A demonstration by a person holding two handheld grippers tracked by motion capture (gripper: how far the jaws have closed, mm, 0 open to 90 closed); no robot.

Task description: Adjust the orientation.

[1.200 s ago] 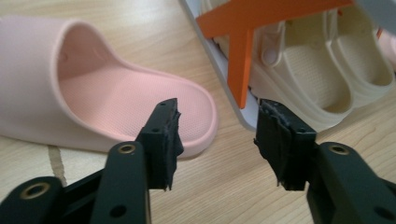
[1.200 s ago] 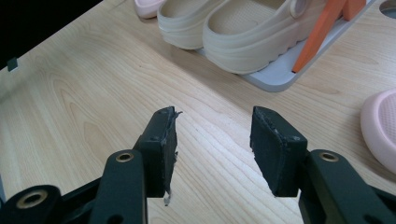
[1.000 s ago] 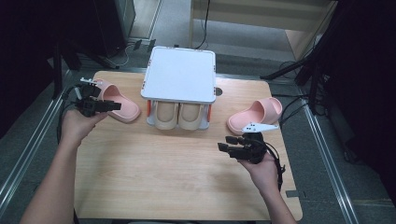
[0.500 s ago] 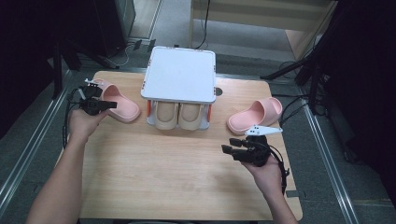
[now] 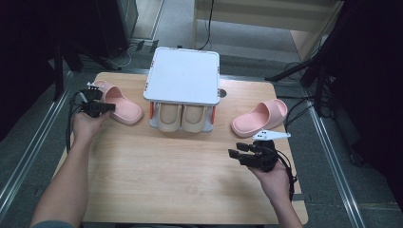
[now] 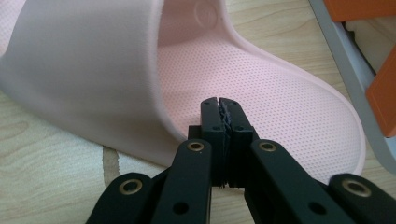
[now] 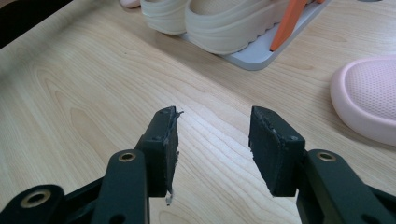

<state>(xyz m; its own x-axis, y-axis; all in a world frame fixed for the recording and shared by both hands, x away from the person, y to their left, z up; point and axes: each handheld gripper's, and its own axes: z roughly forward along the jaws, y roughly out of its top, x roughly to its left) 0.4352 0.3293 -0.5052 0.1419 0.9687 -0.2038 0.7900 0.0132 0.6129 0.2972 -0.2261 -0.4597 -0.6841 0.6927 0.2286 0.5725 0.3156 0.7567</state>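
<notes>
While the high view shows a pink slipper (image 5: 119,105) left of the white shoe rack (image 5: 184,76) and its mate (image 5: 260,117) to the right, the left gripper (image 5: 97,108) sits at the near slipper's edge. Seen from the left gripper view, its jaws are pressed together over the slipper's (image 6: 261,98) rim, likely to lift it. From the right gripper view, the right gripper (image 7: 213,133) hovers spread and empty above the table (image 7: 84,84), the beige slippers (image 7: 219,18) ahead.

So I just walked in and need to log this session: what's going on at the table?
A person is working with pink slippers and a small shoe rack on a wooden table. The left gripper sits at the left pink slipper, jaws closed, apparently on its side edge. The right gripper is over bare wood with open, empty jaws, the right pink slipper lying beyond it. Two beige slippers sit in the rack.
</notes>
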